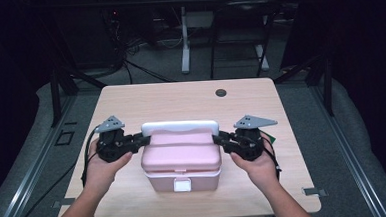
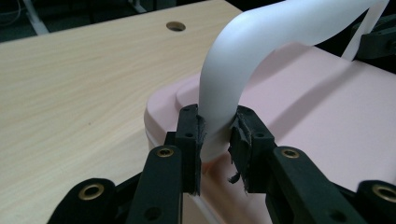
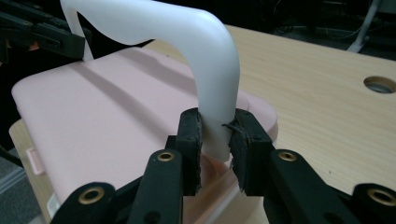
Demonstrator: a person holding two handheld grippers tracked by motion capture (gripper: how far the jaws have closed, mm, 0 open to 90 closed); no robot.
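Pink box (image 1: pixel 181 159) sits near the front-middle of the worktop (image 1: pixel 130 99), white latch tab facing the person. Its white handle (image 1: pixel 180 127) is swung up and arches over the lid, long axis running side to side across the worktop, left to right from the person's seat.

Left gripper (image 1: pixel 143 139) is clamped on the left leg of the handle. In the left gripper view the handle (image 2: pixel 261 51) drops down between the two black jaws, pads pressed against it on both sides, just above where it meets the pink lid (image 2: pixel 327 116). Right gripper (image 1: pixel 217 138) mirrors that on the right leg; in the right gripper view the handle (image 3: pixel 187 42) curves down into the jaws, which are pinched on it the same way. So both are narrow and holding the handle, one at each end.

Key relation: the grippers face each other along the handle's long axis, box between them, each hand (image 1: pixel 101 166) equally close to its own end. Neither is nearer. The handle's middle span is free.

Judgement: the next move looks like either a two-handed lift of the box or laying the handle back down. Either way both ends would need to move together, or the handle would twist and the box would tilt.

The hole (image 1: pixel 221 92) in the worktop is well apart, behind the box.
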